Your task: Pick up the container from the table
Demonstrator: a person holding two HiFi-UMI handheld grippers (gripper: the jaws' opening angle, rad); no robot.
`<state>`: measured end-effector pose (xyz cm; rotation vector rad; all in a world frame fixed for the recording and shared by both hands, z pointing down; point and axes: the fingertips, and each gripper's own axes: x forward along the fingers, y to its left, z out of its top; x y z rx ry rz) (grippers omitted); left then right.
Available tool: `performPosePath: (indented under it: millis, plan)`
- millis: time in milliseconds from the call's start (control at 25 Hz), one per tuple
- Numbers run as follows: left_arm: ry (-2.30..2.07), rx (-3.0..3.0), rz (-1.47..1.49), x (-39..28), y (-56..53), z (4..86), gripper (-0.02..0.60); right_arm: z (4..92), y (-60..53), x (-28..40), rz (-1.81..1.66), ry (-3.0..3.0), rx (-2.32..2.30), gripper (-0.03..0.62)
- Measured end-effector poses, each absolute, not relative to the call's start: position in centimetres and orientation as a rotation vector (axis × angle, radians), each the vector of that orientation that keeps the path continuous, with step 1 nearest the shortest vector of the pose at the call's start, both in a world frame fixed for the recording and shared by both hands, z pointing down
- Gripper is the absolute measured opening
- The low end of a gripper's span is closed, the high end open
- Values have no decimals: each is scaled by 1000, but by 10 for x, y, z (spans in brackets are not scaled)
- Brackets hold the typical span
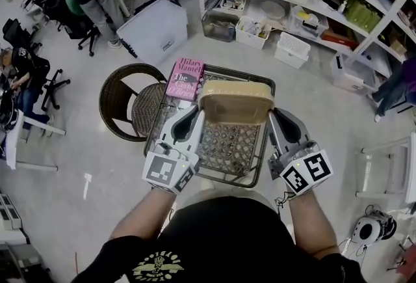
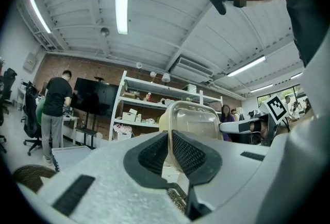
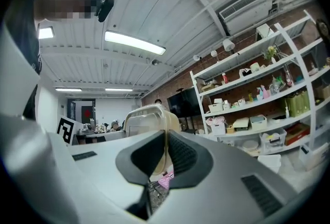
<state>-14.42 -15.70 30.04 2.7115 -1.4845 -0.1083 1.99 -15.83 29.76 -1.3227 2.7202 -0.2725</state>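
The left gripper [image 1: 197, 114] and the right gripper [image 1: 273, 114] each had jaws closed on opposite rims of the container [image 1: 235, 101], probably to carry it level.

Count: one container [image 1: 235, 101], one pink book [image 1: 185, 79], one mesh desk [image 1: 231, 145], one wicker chair [image 1: 117, 103]. I carry two: left hand-held gripper [image 1: 197, 114], right hand-held gripper [image 1: 273, 118].

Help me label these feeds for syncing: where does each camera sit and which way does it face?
Head view: on the person's head, looking steeply down at the container over the mesh table; forearms, left gripper and right gripper show.
Left gripper view: on that gripper, tilted up toward shelves and ceiling; its fingers, shut on the container's rim, show.
Right gripper view: likewise, from the opposite rim.
Shared: all see the container.
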Motion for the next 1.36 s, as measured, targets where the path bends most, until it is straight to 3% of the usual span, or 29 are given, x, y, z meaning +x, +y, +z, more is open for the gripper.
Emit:
performPosePath:
  millis: [1360]
  plan:
    - [-1436,2829,-208,-159,-159,265,31,268,-156,6,-165,2657,-1370,25]
